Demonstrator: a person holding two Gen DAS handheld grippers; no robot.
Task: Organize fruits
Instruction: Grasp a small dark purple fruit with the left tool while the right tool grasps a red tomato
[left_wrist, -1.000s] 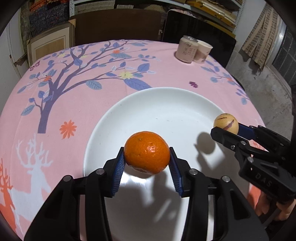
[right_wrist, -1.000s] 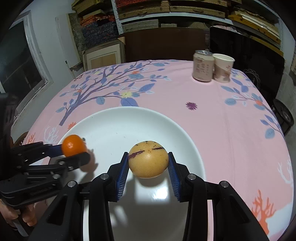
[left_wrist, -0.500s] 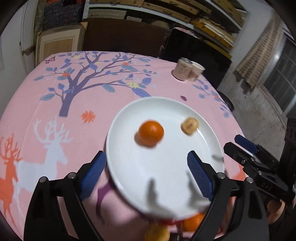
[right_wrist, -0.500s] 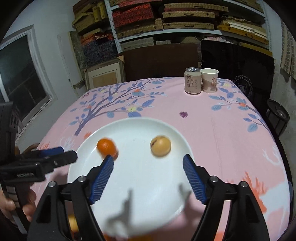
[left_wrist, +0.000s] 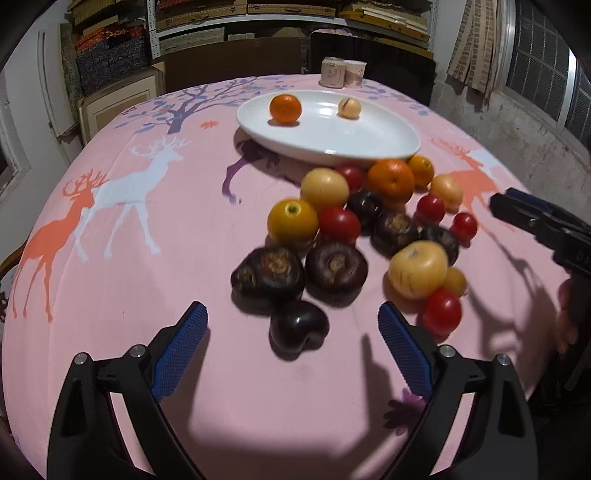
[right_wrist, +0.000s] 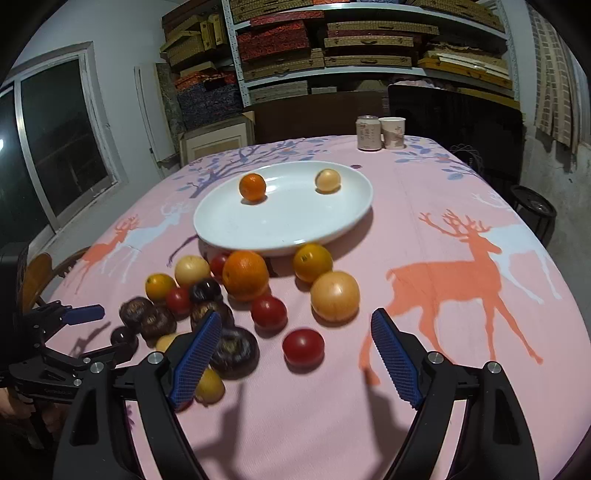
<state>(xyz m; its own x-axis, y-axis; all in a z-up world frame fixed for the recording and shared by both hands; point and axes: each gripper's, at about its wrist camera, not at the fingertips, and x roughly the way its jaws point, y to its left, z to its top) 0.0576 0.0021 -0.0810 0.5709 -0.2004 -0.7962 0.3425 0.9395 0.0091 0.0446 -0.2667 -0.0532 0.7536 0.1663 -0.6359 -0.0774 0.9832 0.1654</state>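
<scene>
The left tongs (left_wrist: 291, 332) hang open and empty over the near edge of the bench (left_wrist: 110, 295), their blue pads spread wide on either side of a dark plum (left_wrist: 298, 328). That stance suggests the plum is the next pick: it sits nearest, apart enough from its neighbours for a pad to slip down each side.

Just beyond it the loose pile (left_wrist: 369, 229) spreads across the pink cloth: more dark fruits, red tomatoes, yellow and pale round ones, and an orange (left_wrist: 390, 180) close to the plate's near rim. The fruits touch or crowd one another, so the outer ones are the easy takes; reaching into the middle risks rolling the rest.

Behind the pile stands the white plate (left_wrist: 369, 144), holding only a tangerine (left_wrist: 284, 108) on its left and a pale fruit (left_wrist: 349, 108) on its right, set well apart. That spacing probably marks the start of separate groups by kind, though that is a guess. Most of the sorting remains.

The right tongs (right_wrist: 295, 354) are likewise open and empty, low over the right side of the pile, with a red tomato (right_wrist: 303, 347) between their pads. A can (right_wrist: 368, 133) and a cup (right_wrist: 393, 132) stand at the far edge, clear of the work.
</scene>
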